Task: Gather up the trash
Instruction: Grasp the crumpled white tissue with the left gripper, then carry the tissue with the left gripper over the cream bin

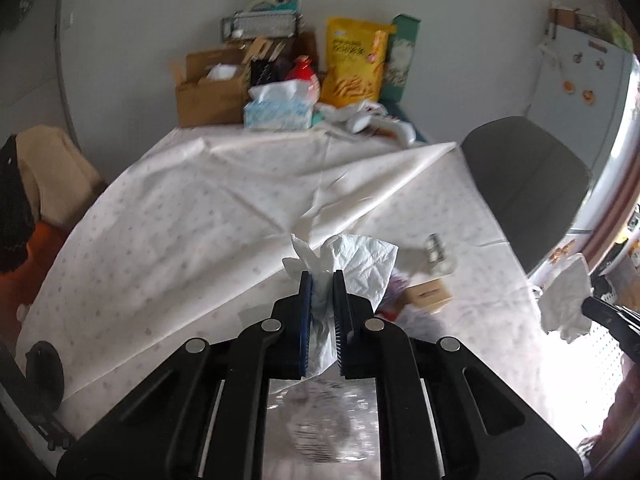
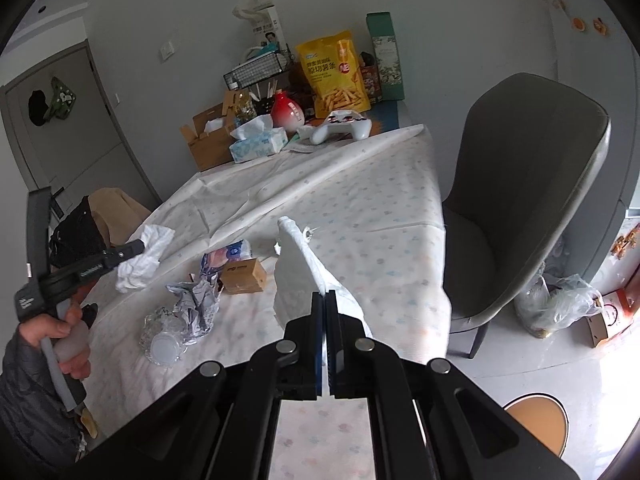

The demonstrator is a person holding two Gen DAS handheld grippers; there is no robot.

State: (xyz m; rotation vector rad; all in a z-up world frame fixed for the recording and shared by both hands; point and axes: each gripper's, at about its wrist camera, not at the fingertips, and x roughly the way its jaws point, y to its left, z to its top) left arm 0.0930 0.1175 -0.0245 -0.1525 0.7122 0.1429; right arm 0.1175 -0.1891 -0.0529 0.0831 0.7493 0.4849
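A table under a pale, creased cloth (image 2: 360, 208) with faint coloured dots fills the room's middle, set against grey-white walls. One grey shell chair (image 2: 520, 200) stands at the cloth's right edge, with a filled plastic bag (image 2: 560, 304) on the floor just beyond it. At the cloth's far end sits a clutter: one tissue box (image 2: 258, 142), one open cardboard carton (image 2: 208, 140), one red vase (image 2: 286, 112), one yellow snack bag (image 2: 336, 74), one white game controller (image 2: 344, 126).

The left gripper (image 1: 321, 276) is clamped on one crumpled white tissue (image 1: 360, 264), held above the cloth. The right gripper (image 2: 325, 296) is pinched tight on a second white tissue (image 2: 296, 280), also lifted over the cloth.

On the cloth's near part lie four more pieces: one small brown box (image 2: 242, 276), one printed wrapper (image 2: 228, 254) touching it, one crumpled paper (image 2: 200, 304) beside the box, and one clear glass dish (image 2: 164, 340) nearest the camera.
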